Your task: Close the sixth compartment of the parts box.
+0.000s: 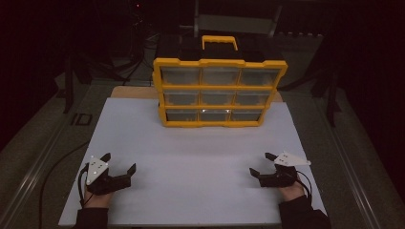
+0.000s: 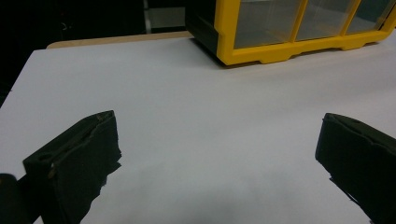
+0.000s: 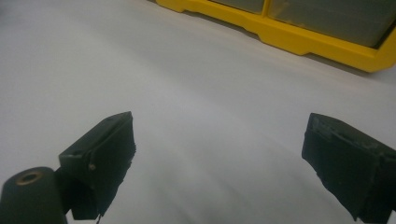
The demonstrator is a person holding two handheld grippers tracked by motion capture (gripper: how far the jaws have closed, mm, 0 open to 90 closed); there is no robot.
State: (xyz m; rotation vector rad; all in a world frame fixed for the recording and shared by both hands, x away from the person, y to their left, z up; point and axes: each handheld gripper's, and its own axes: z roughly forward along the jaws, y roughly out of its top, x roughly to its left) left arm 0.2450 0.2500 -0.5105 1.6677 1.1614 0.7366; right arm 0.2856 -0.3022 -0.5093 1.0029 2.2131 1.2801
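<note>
Low in the frame, the left tool and right tool rest at the near corners of the white counter, probably parked there before any reach. Each has its jaws spread wide, gripping nothing, with bare counter between them. Upper centre, well apart from both, stands the yellow drawer organizer, drawers facing forward; in the dim light their contents can't be told.
</note>
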